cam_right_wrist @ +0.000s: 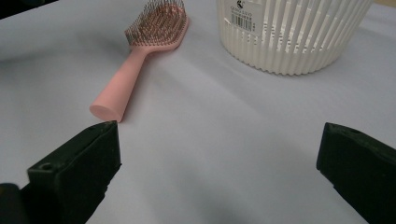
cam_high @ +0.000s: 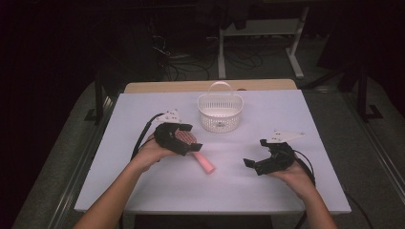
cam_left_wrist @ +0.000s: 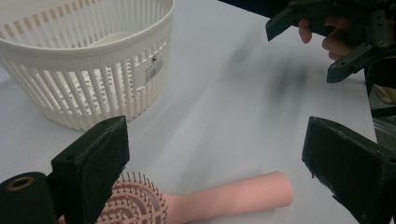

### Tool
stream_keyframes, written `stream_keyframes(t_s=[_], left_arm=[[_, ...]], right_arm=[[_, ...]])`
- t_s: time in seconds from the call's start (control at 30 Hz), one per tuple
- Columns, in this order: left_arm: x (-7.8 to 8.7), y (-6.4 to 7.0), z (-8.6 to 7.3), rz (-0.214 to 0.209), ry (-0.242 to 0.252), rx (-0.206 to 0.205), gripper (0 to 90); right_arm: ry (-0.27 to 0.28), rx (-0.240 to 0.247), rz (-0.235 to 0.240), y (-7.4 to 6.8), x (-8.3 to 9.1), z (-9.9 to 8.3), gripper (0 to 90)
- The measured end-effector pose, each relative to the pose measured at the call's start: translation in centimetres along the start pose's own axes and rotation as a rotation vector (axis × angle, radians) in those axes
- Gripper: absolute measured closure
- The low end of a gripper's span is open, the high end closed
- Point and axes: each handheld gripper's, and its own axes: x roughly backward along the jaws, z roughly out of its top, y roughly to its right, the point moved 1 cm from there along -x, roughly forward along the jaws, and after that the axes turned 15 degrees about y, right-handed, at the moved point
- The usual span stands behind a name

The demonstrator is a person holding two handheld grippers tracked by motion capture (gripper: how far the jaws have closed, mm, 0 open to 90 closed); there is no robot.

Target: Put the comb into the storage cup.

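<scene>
Hairbrush [cam_high: 193,147] under released left gripper [cam_high: 185,140] | right gripper [cam_high: 256,155] released | basket [cam_right_wrist: 289,37] barcode visible

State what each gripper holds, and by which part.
Nothing is held. Left gripper, jaws open, hovers over the brush; right gripper is open.

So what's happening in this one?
A person at a white table holds a claw in each hand. The left claw is open and hovers over a pink hairbrush that lies flat on the table, bristles up, not gripped. The right claw is also open and holds nothing, off to the side. A white basket stands beyond the hairbrush; I can see nothing in it.
</scene>
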Motion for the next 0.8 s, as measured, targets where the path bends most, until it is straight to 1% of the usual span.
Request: stream_keyframes(t_s=[0.03,0.13,0.23,0.33,0.37,0.43,0.47,0.5,0.53,0.57,0.8], left_arm=[[-0.3,0.1,0.0,0.006,0.001,-0.003,13.2],[-0.5,0.1,0.0,0.006,-0.003,-0.002,14.6],[-1.0,0.1,-0.1,-0.003,-0.006,0.005,19.9],[-1.2,0.2,0.0,-0.006,-0.016,0.003,23.2],[-1.4,0.3,0.0,-0.007,-0.017,0.009,27.7],[-1.5,0.3,0.1,-0.007,-0.021,0.011,32.5],[-1.6,0.3,0.1,-0.007,-0.023,0.013,32.5],[-1.7,0.3,0.1,-0.009,-0.025,0.014,36.5],[-1.8,0.3,0.1,-0.010,-0.028,0.016,36.5],[-2.0,0.4,0.1,-0.011,-0.034,0.020,40.6],[-2.6,0.6,-0.1,-0.025,-0.067,0.025,60.0]], right_arm=[[0.000,0.000,0.000,0.0,0.0,0.0,0.0],[0.000,-0.001,0.000,0.0,0.0,0.0,0.0],[-0.001,-0.001,0.000,0.0,0.0,0.0,0.0],[-0.001,-0.002,0.000,0.0,0.0,0.0,0.0],[-0.001,-0.003,-0.001,0.0,0.0,0.0,0.0],[-0.002,-0.003,-0.001,0.0,0.0,0.0,0.0],[-0.002,-0.003,-0.001,0.0,0.0,0.0,0.0],[-0.001,-0.002,0.000,0.0,0.0,0.0,0.0],[-0.001,-0.002,0.000,0.0,0.0,0.0,0.0],[-0.002,-0.003,0.000,0.0,0.0,0.0,0.0],[0.001,-0.005,-0.002,0.0,0.1,0.0,0.0]])
